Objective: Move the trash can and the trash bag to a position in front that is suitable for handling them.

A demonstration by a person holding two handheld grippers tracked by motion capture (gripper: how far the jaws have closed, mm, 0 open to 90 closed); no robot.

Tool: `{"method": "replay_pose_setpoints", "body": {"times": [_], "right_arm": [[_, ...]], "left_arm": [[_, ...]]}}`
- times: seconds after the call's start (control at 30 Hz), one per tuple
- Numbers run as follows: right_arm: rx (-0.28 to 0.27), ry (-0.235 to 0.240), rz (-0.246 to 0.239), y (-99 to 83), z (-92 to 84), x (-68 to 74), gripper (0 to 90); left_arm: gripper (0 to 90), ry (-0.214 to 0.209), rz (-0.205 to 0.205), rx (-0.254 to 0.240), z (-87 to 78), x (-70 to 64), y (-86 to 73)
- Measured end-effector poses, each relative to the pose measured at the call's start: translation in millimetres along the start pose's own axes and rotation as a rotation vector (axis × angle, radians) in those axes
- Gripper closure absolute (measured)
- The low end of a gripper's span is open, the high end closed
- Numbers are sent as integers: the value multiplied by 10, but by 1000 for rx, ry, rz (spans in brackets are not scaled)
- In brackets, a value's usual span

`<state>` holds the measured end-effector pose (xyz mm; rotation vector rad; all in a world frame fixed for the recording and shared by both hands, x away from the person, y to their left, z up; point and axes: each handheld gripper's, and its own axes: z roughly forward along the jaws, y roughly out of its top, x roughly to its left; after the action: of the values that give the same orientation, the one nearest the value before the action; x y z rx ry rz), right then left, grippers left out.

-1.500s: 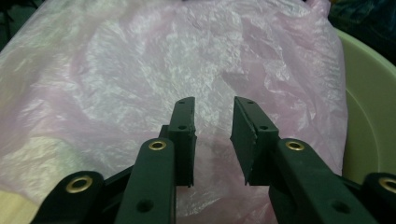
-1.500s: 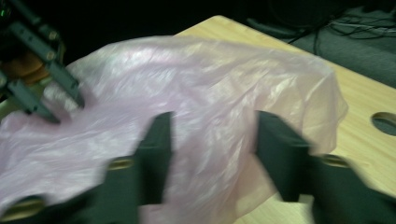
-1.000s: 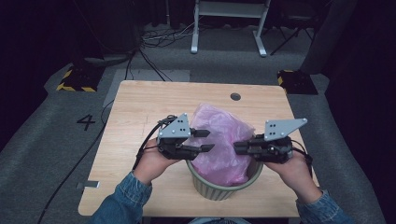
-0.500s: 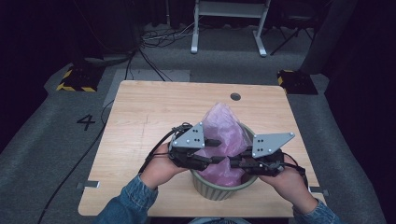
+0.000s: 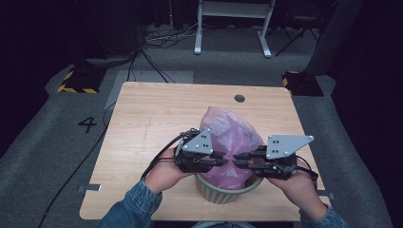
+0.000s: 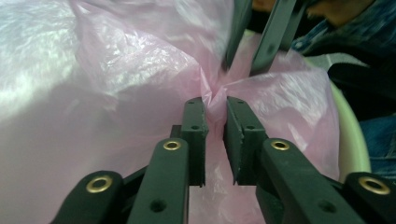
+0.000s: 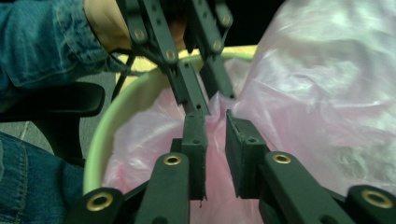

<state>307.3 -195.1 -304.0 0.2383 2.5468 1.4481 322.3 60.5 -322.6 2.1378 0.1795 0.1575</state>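
A pink plastic bag (image 5: 228, 133) lines a pale green bin (image 5: 223, 192) near the front edge of the wooden table (image 5: 157, 114). My left gripper (image 5: 223, 158) and right gripper (image 5: 237, 160) meet tip to tip over the bin. In the left gripper view the left gripper (image 6: 215, 105) has just closed, and a bunched fold of the bag (image 6: 116, 93) is pinched between its pads. In the right gripper view the right gripper (image 7: 215, 119) has its jaws eased slightly wider, with bag film still caught between them. The bin's rim (image 7: 107, 135) curves behind it.
A round hole (image 5: 239, 98) sits in the table's far side. Behind the table stand a white metal frame (image 5: 233, 28), loose cables (image 5: 152, 57) and yellow-and-black striped blocks (image 5: 76, 80). Denim sleeves come in from the bottom edge.
Both grippers moved inward from either side of the bag until their tips nearly touch. The left jaws closed on the film. The bag's top drew into a narrower peak.
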Motion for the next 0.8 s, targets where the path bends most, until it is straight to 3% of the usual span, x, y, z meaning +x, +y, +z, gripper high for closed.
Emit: {"method": "replay_pose_setpoints", "body": {"times": [0.17,0.53,0.7,0.8], "right_arm": [[-19,-30,7,-25,-122,3,713],[-87,-153,66,-112,-398,-128,435],[-110,-232,93,-161,-522,-223,389],[-126,-257,114,-206,-602,-298,375]], "left_arm": [[800,18,0,1,-53,-39,-81],[806,22,-25,8,-80,-54,-203],[807,23,-32,4,-90,-49,-216],[805,28,-36,-5,-102,-40,-213]]}}
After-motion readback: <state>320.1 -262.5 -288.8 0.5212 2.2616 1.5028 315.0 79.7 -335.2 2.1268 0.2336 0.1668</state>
